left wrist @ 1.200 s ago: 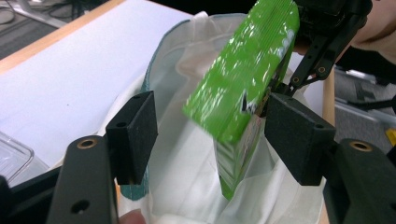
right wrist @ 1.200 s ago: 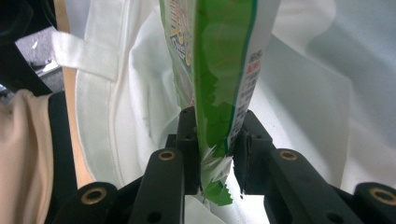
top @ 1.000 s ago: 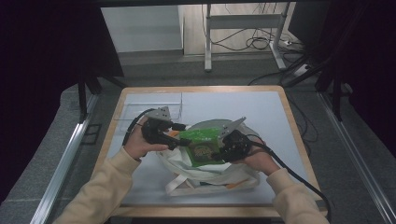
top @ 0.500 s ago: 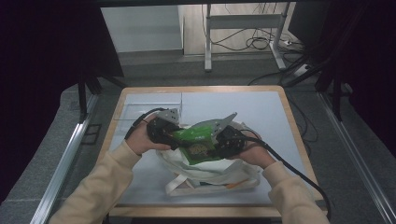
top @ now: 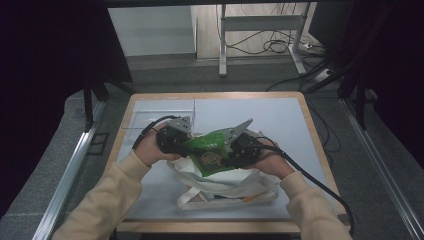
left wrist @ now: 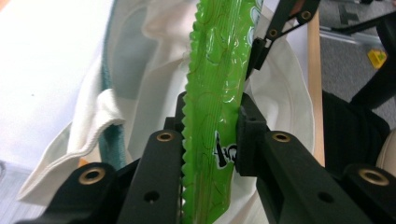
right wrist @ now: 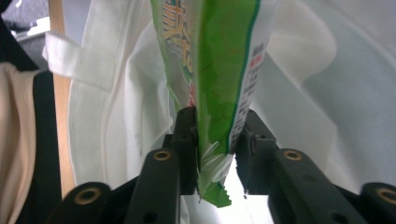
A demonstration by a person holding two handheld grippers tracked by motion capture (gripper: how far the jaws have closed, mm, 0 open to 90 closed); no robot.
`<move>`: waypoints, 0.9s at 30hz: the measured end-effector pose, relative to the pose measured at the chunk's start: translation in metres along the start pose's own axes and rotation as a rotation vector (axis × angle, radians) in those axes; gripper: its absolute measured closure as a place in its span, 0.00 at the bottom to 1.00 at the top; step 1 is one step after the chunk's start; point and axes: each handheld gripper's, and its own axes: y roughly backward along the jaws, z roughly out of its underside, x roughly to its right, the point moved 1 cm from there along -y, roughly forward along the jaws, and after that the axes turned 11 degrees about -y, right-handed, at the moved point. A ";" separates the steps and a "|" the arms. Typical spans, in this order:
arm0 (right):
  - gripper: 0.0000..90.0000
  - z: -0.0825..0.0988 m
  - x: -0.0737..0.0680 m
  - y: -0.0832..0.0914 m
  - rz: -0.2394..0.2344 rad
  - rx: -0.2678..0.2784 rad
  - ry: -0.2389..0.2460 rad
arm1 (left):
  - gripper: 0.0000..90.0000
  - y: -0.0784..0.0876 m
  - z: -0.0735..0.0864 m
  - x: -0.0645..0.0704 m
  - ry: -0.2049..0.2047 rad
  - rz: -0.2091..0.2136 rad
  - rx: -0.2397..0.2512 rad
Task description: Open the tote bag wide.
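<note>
A green snack bag (top: 212, 147) hangs between both grippers above a white cloth tote bag (top: 225, 182). My left gripper (top: 192, 142) is at its left end and my right gripper (top: 227, 150) at its right end. In the left gripper view the jaws have just been closing. My left gripper (left wrist: 210, 121) now has its pads pressed on the snack bag's (left wrist: 217, 70) serrated seal. In the right gripper view the jaws have just been opening a little. My right gripper (right wrist: 217, 126) still touches the snack bag (right wrist: 219, 56) on both sides near its torn lower corner.
The tote bag (left wrist: 140, 60) lies crumpled with its mouth open under the snack bag, handles toward the table's front edge. The pale table top (top: 280, 115) has a wooden rim. A clear flat tray (top: 150, 112) lies at the back left. Cables trail from both grippers.
The left gripper's jaws have closed onto the left end of the snack bag, which the right gripper was holding. The bag has tipped slightly. Both hands have stayed almost in place.
</note>
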 end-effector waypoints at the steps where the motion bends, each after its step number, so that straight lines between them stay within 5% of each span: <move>1: 0.73 0.000 0.000 0.001 0.001 0.016 -0.003 | 0.85 0.002 0.000 -0.001 0.007 -0.005 0.009; 7: 0.50 0.003 0.000 0.009 0.022 0.117 -0.049 | 0.86 0.016 0.003 -0.004 0.026 -0.038 0.051; 17: 0.40 0.021 -0.006 0.035 0.035 0.313 -0.133 | 0.86 0.029 0.009 -0.006 0.054 -0.074 0.088; 27: 0.38 0.049 -0.009 0.048 0.094 0.365 -0.226 | 0.86 0.039 0.011 -0.004 0.062 -0.085 0.123</move>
